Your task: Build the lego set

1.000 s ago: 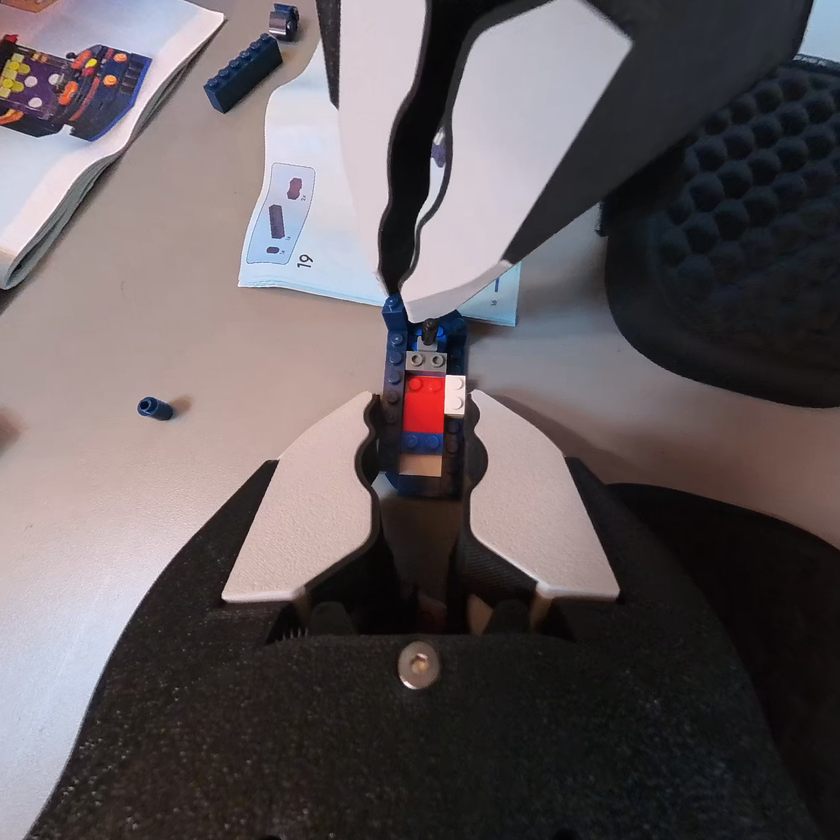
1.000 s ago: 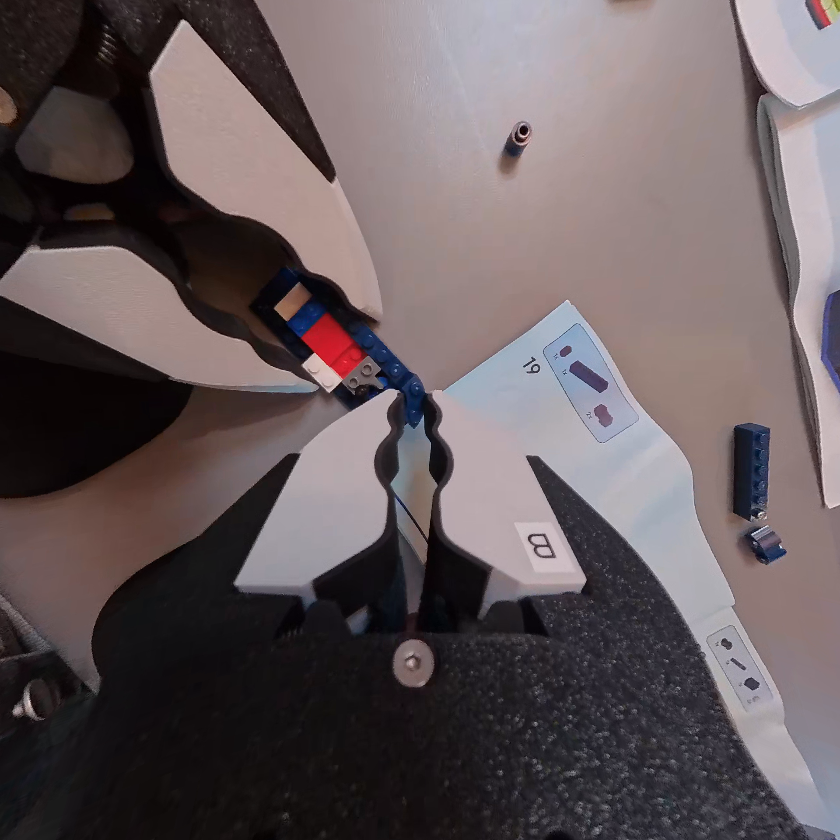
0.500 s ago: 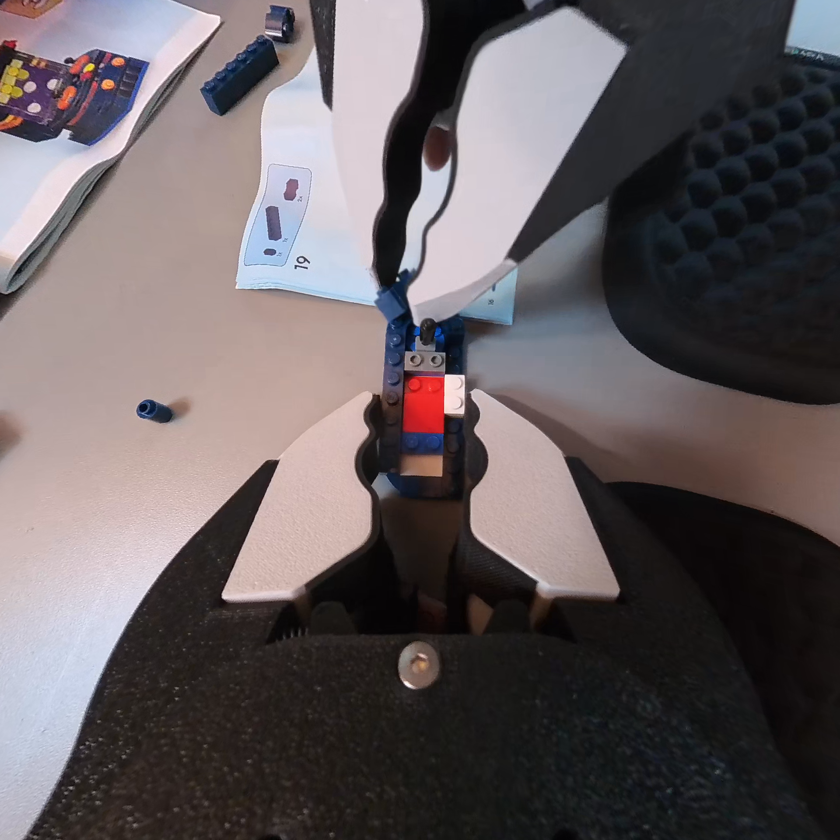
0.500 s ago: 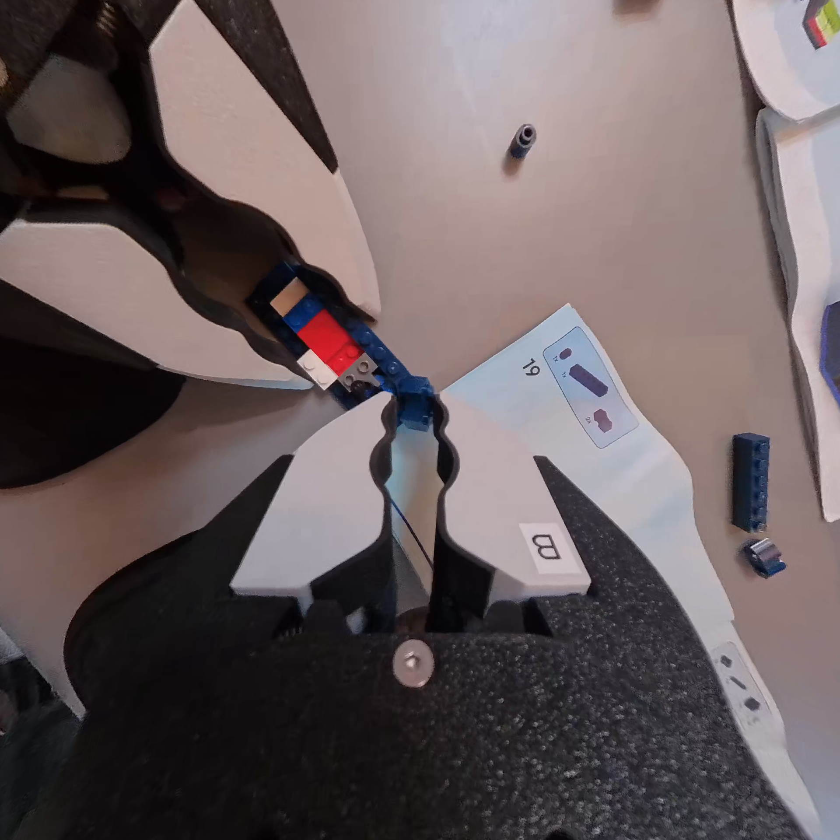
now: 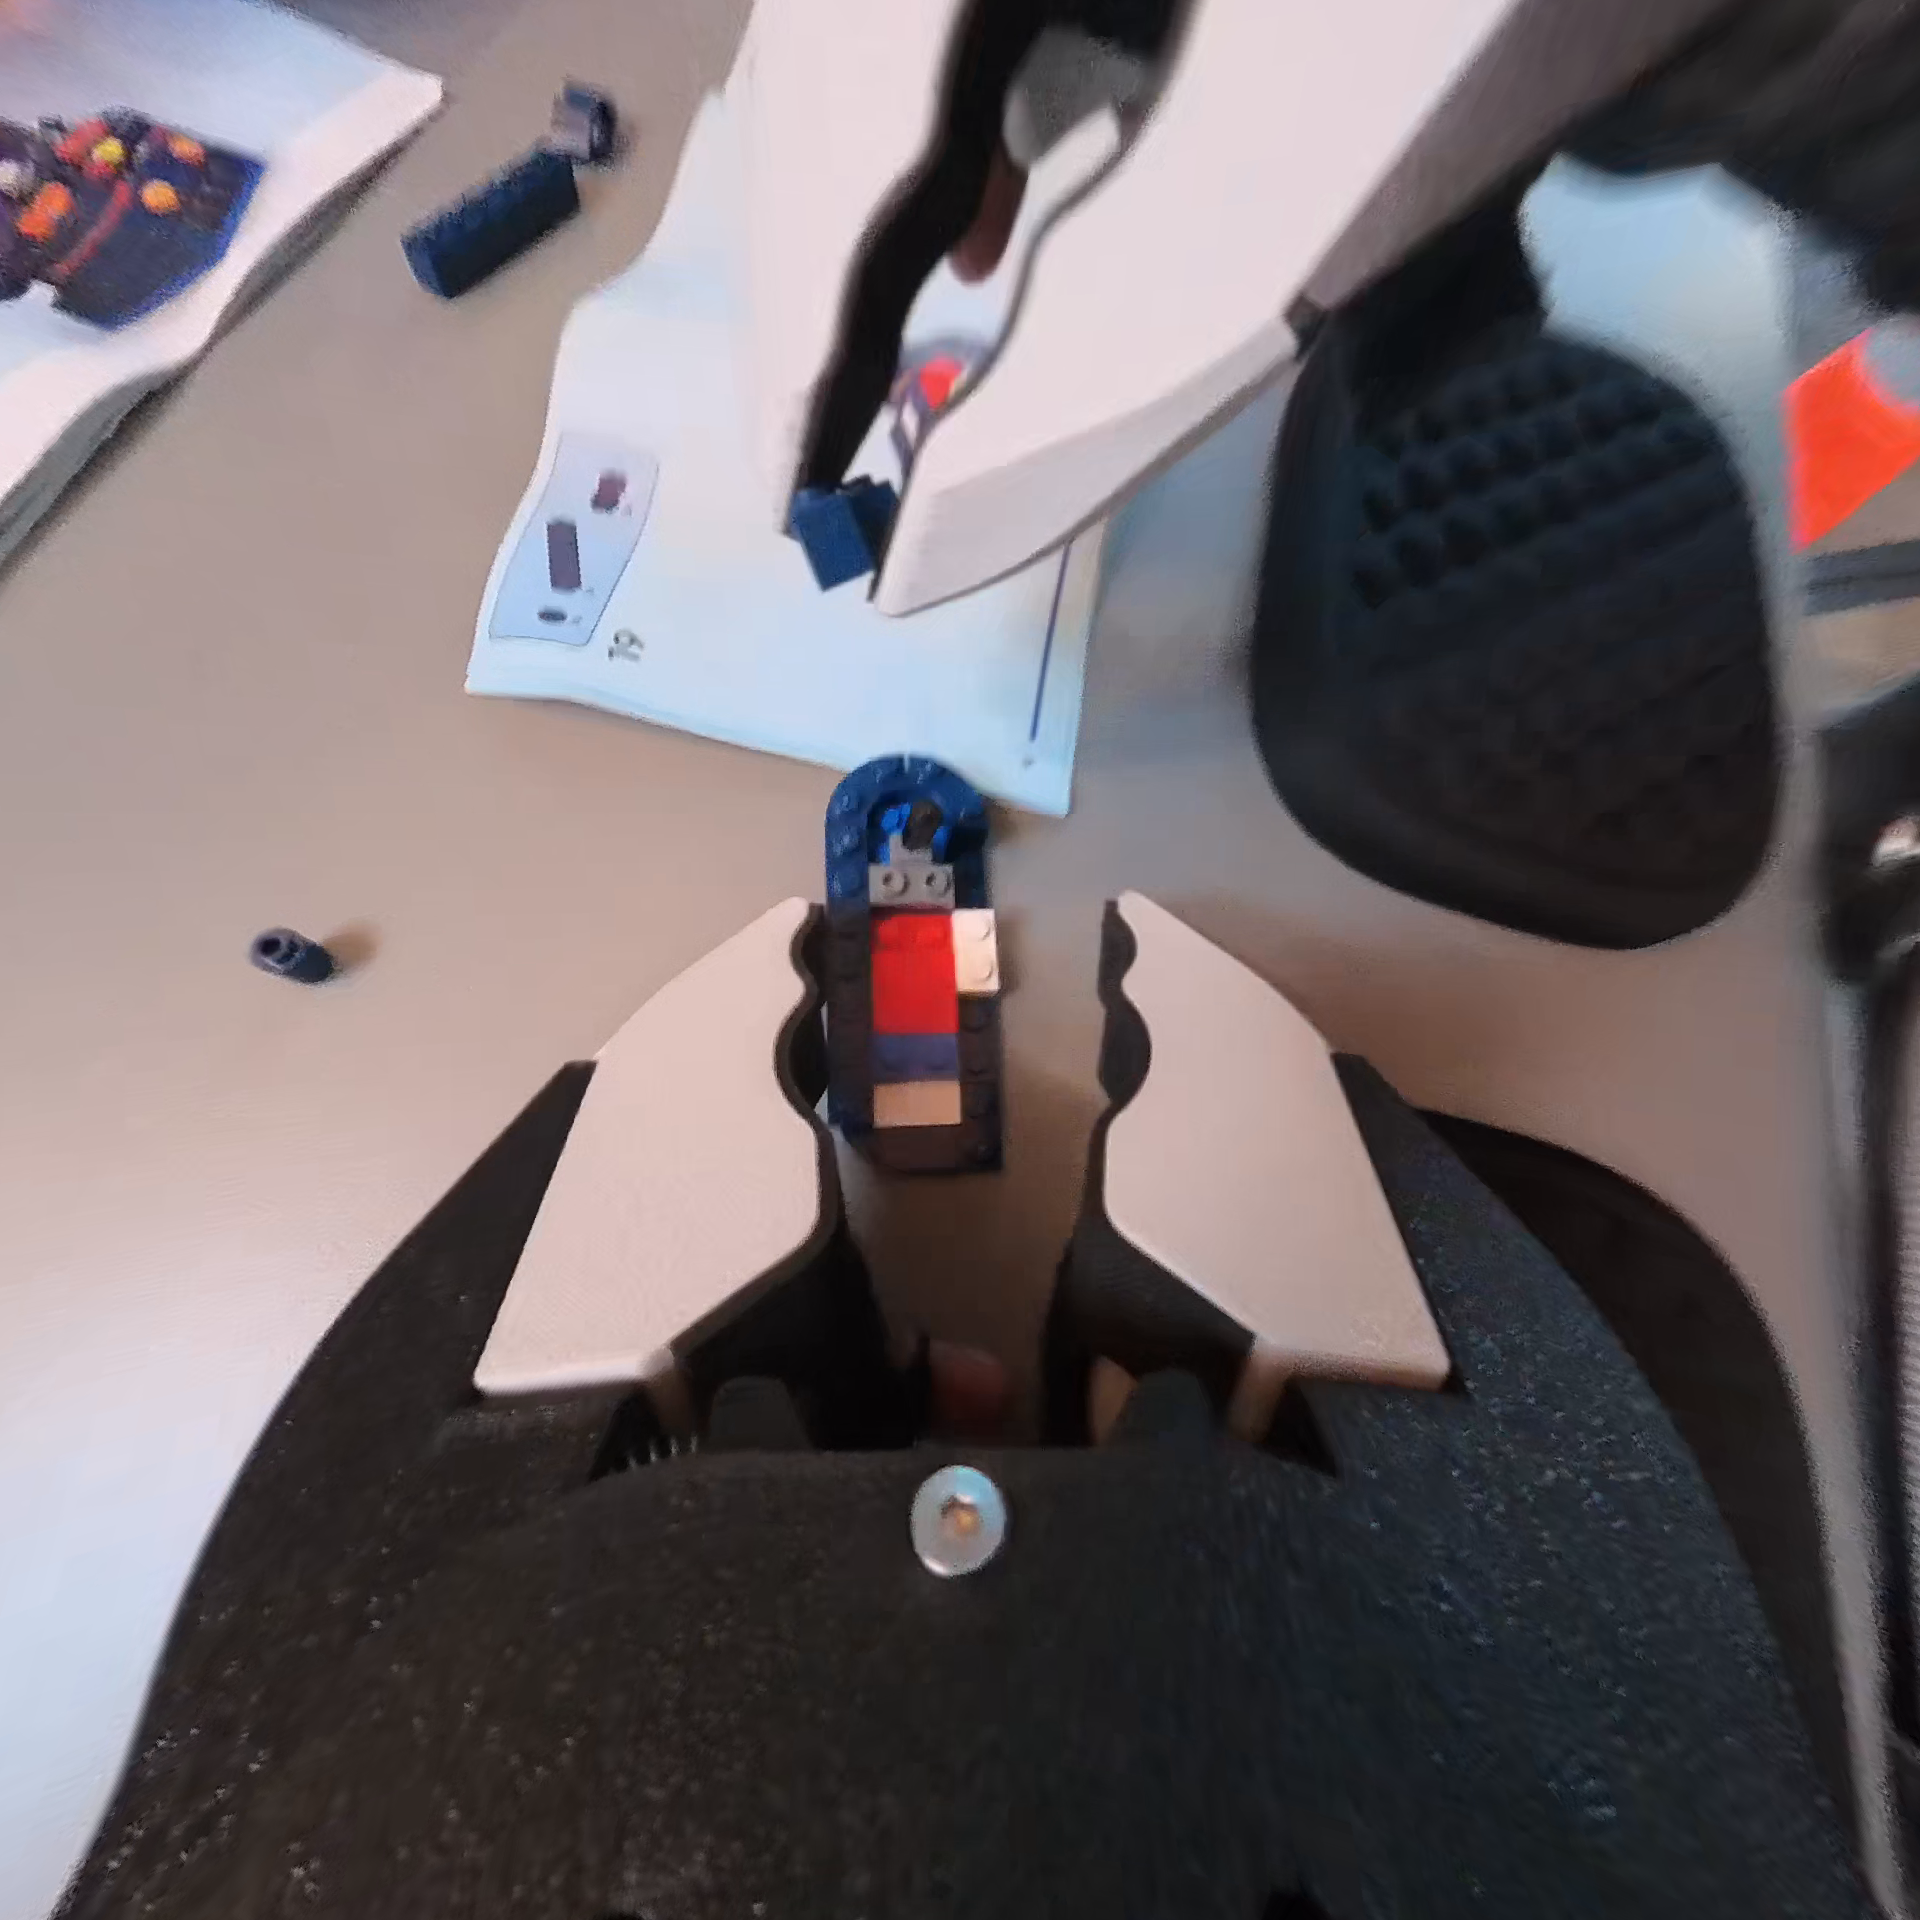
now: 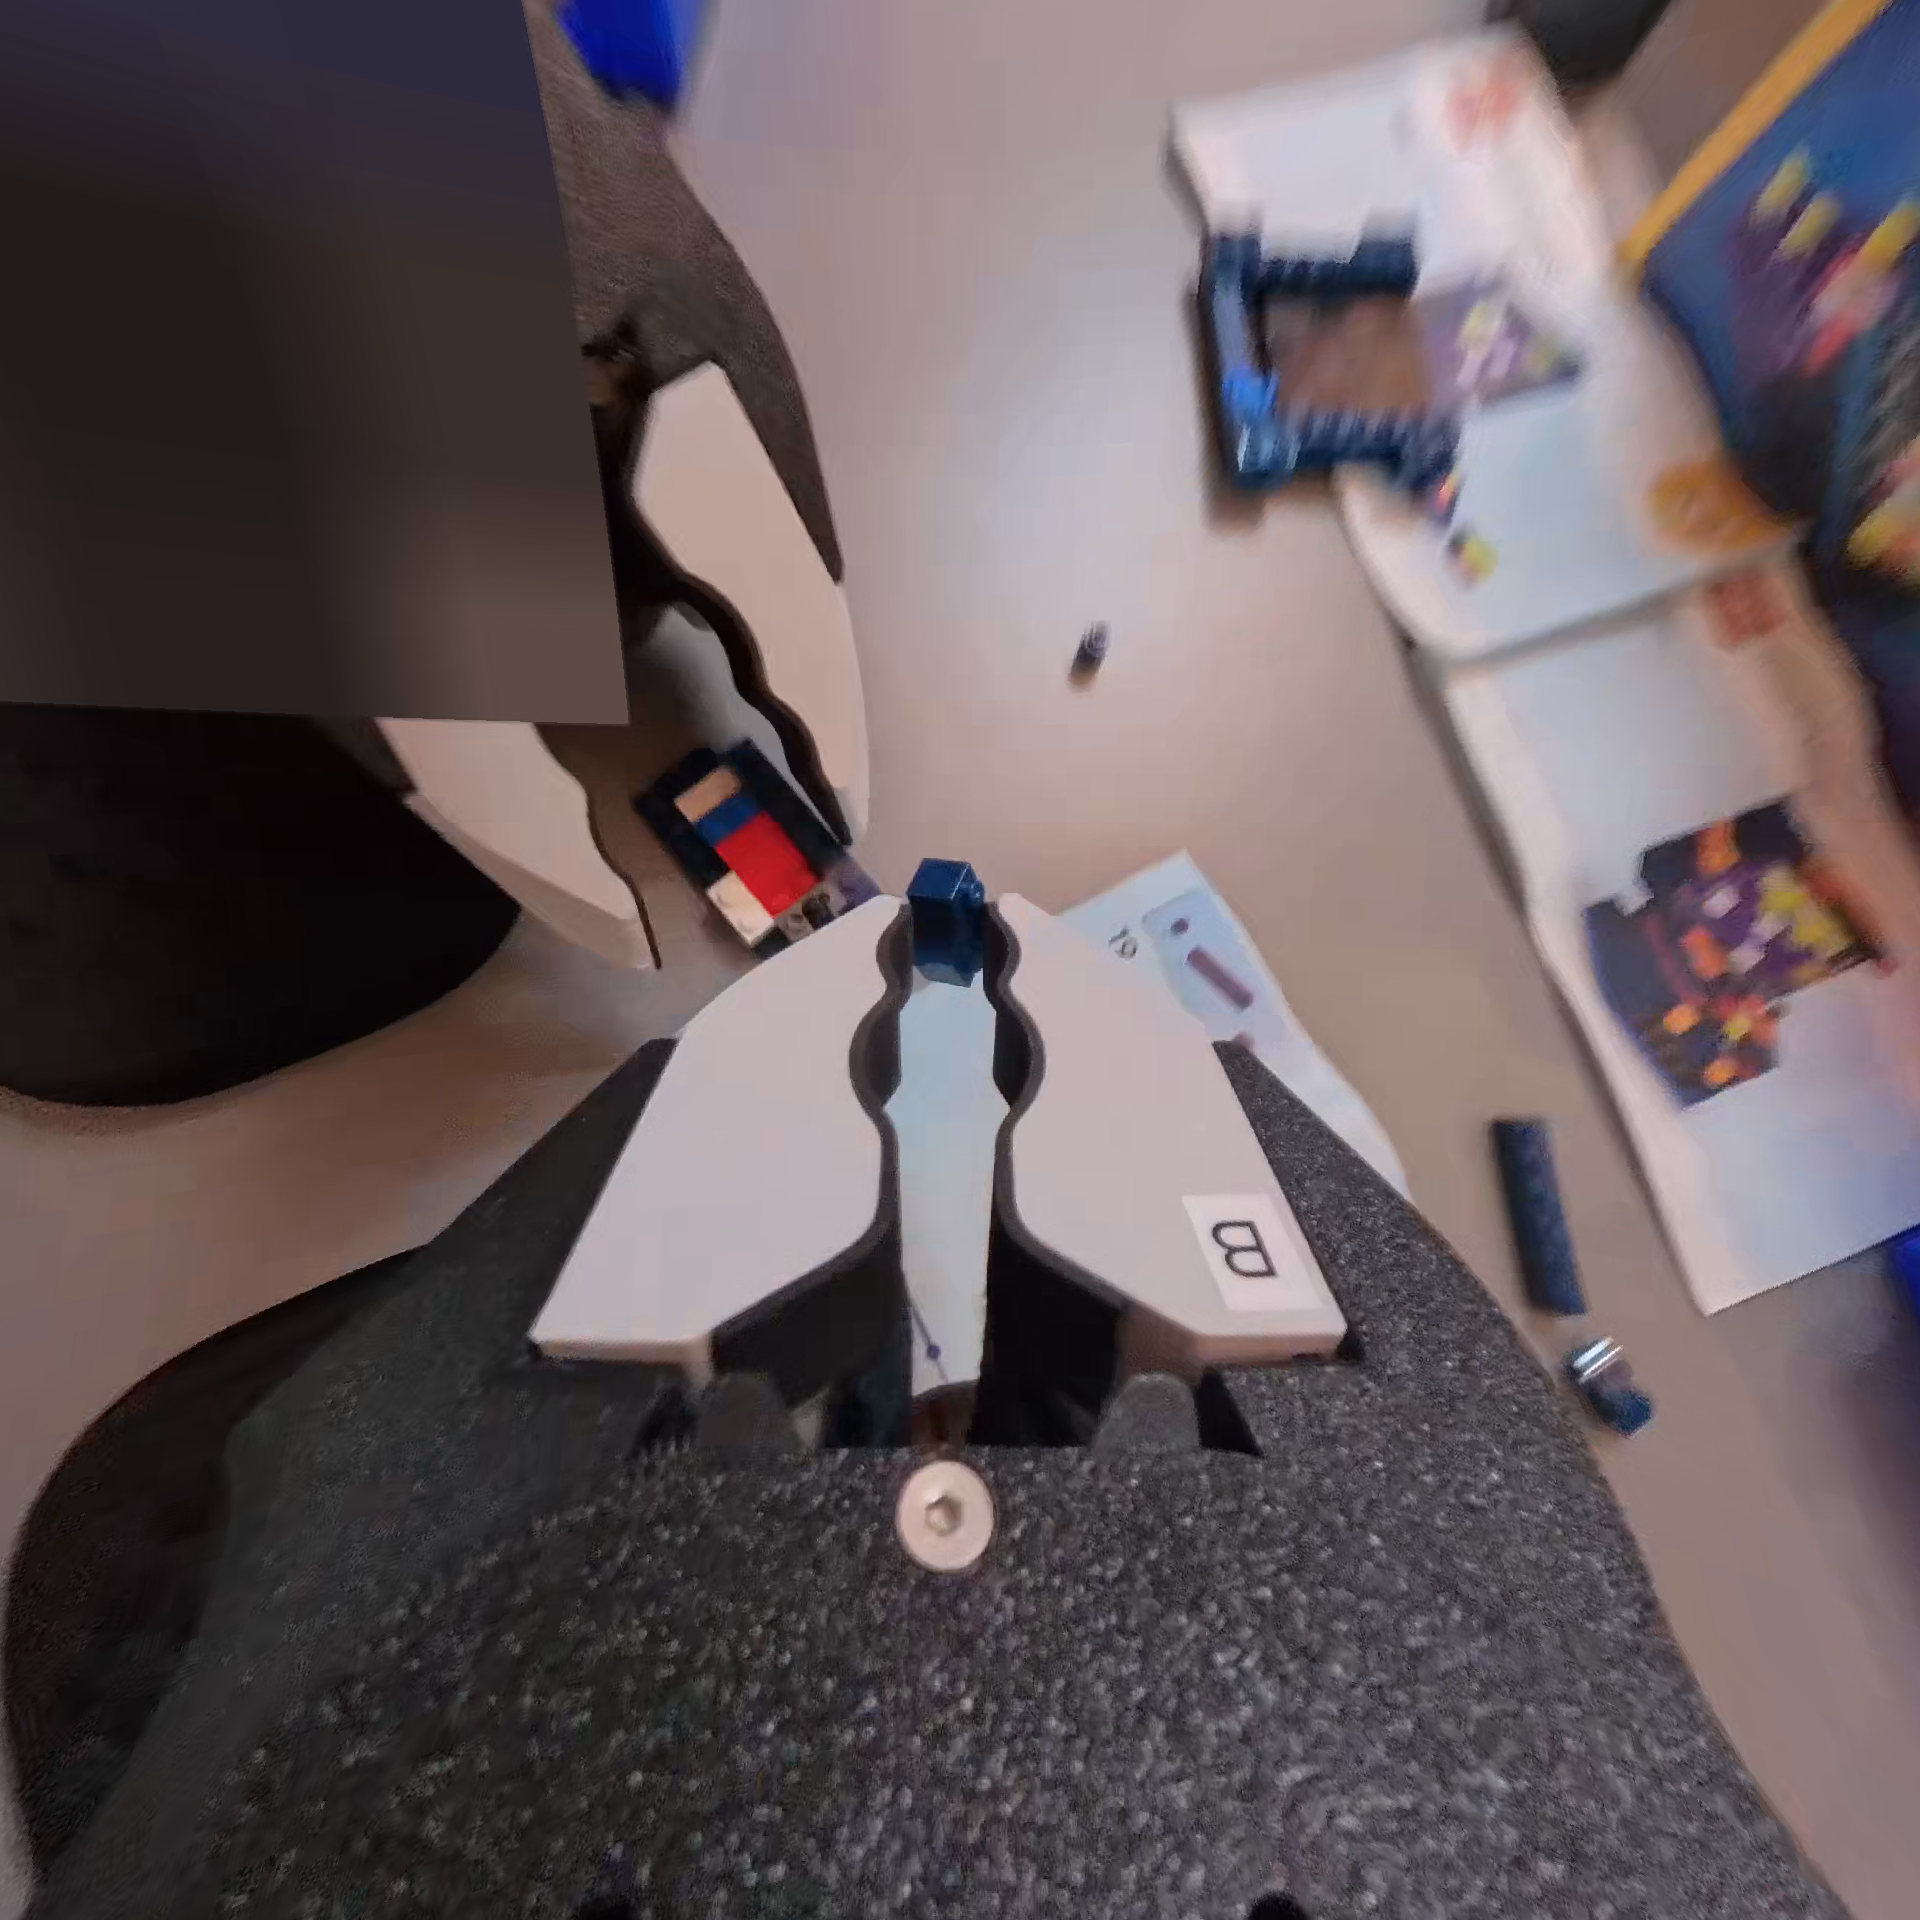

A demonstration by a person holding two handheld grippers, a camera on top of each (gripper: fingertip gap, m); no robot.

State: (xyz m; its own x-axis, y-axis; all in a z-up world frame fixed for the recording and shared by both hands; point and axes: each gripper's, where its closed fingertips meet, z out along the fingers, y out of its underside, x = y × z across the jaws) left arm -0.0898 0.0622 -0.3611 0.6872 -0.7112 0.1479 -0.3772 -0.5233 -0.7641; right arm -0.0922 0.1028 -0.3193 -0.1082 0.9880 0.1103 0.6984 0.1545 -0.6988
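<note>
- Jaws of left gripper (image 5: 961, 935) apart: brick model (image 5: 914, 966) lies between them on worktop (image 5: 416, 831), against one pad, clear of the other.
- Jaws of right gripper (image 6: 943, 920) clamped on small dark-blue brick (image 6: 943, 925), raised over instruction sheet (image 5: 727, 623).

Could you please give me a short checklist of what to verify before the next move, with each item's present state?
1. Right claw pinches the small dark blue brick: ok.
2. Brick is lifted clear of the brick model: ok.
3. Left claw grips the model: not ok, there is a gap on its right side.
4. Model lies flat on the table: ok.
5. Model's rounded front end is uncovered: ok.
6. Brick's stud direction: cannot tell, blurred.
</note>
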